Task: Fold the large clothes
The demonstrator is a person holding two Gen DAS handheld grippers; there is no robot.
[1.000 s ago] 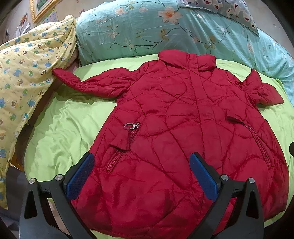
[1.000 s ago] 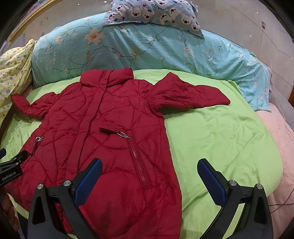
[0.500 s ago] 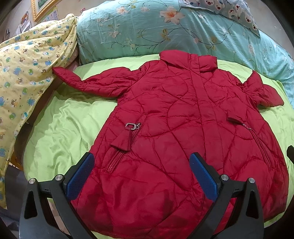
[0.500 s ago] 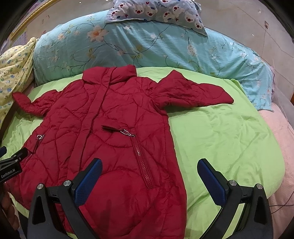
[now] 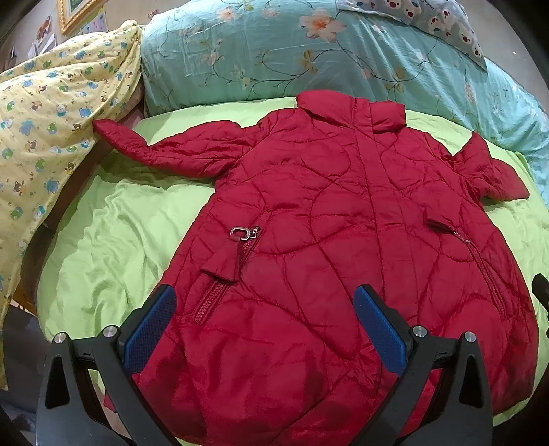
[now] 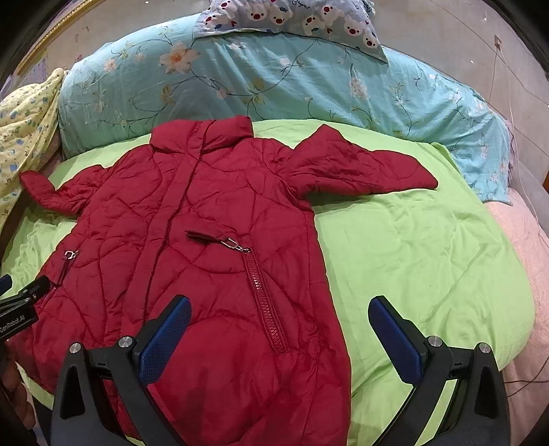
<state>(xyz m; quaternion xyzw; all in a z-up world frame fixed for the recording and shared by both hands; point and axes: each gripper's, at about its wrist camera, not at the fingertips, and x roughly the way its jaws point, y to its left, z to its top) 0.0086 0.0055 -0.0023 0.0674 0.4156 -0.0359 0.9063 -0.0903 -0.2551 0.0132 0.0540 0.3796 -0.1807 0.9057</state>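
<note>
A red quilted coat (image 5: 343, 219) lies flat and face up on a green sheet (image 5: 103, 240), collar at the far side, both sleeves spread outwards. My left gripper (image 5: 264, 329) hovers open above the coat's lower left part, near the pocket zip, holding nothing. In the right wrist view the same coat (image 6: 192, 240) fills the left half, its right sleeve (image 6: 360, 168) stretched across the sheet (image 6: 429, 257). My right gripper (image 6: 281, 332) is open over the coat's lower right edge, with nothing between its fingers. The left gripper's tip (image 6: 24, 302) shows at the left edge.
A teal floral duvet (image 5: 308, 58) is bunched behind the collar, with a bear-print pillow (image 6: 291, 17) on top. A yellow patterned blanket (image 5: 44, 130) hangs at the left. Pink bedding (image 6: 525, 274) borders the sheet on the right. A hand (image 6: 13, 394) shows at the bottom left.
Both grippers have drifted slightly, so the coat sits a little lower in each view. The coat itself has not moved, and both grippers stay open.
</note>
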